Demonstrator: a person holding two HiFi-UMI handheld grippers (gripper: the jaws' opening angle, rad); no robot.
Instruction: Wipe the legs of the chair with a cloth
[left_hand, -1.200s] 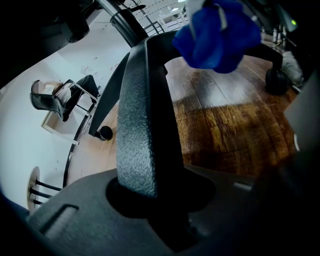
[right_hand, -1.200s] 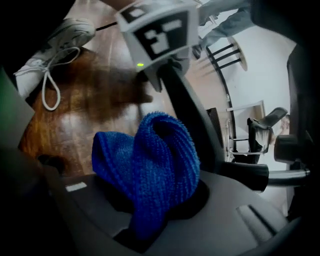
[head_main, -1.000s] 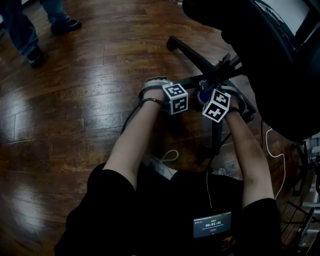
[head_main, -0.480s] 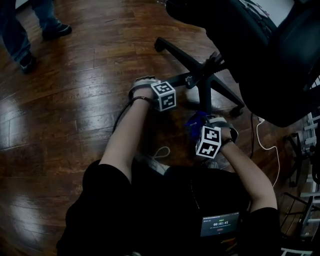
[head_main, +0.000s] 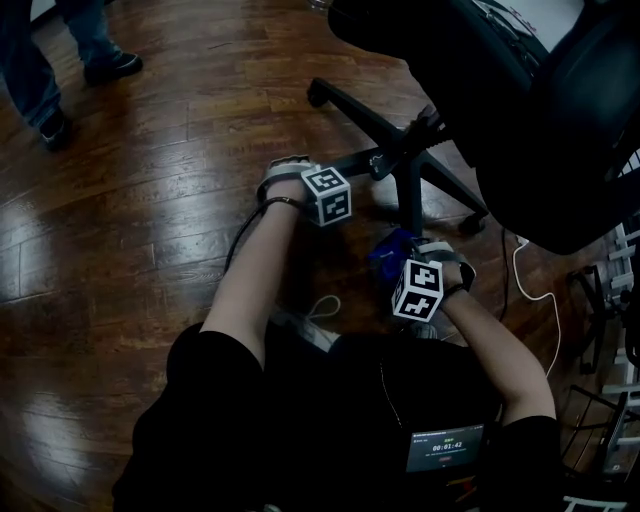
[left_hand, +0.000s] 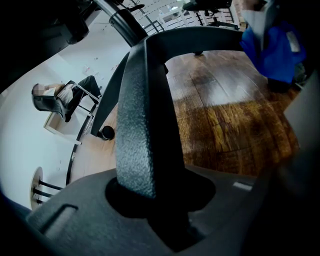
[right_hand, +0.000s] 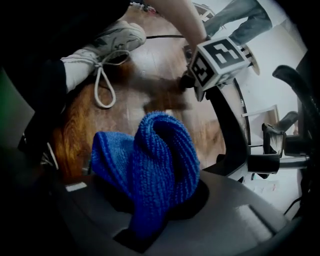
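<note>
The black office chair's base (head_main: 408, 150) spreads its legs over the wooden floor. One textured black leg (left_hand: 145, 125) runs between the jaws of my left gripper (left_hand: 150, 195), which is shut on it; in the head view this left gripper (head_main: 345, 175) sits left of the hub. A blue knitted cloth (right_hand: 150, 165) is bunched in my right gripper (right_hand: 155, 210), which is shut on it. In the head view the cloth (head_main: 390, 248) and right gripper (head_main: 402, 262) are below the hub, close to my body, apart from the legs. The cloth (left_hand: 275, 47) also shows from the left gripper view.
The chair's dark seat (head_main: 520, 100) overhangs the base at upper right. Another person's legs (head_main: 60, 60) stand at upper left. A white cable (head_main: 545, 290) lies on the floor at right, near a metal rack (head_main: 612, 300). My sneaker (right_hand: 100, 42) is by the cloth.
My right gripper has pulled away from the chair's hub, down and toward my body, carrying the blue cloth. The left gripper has kept its hold on the leg.
</note>
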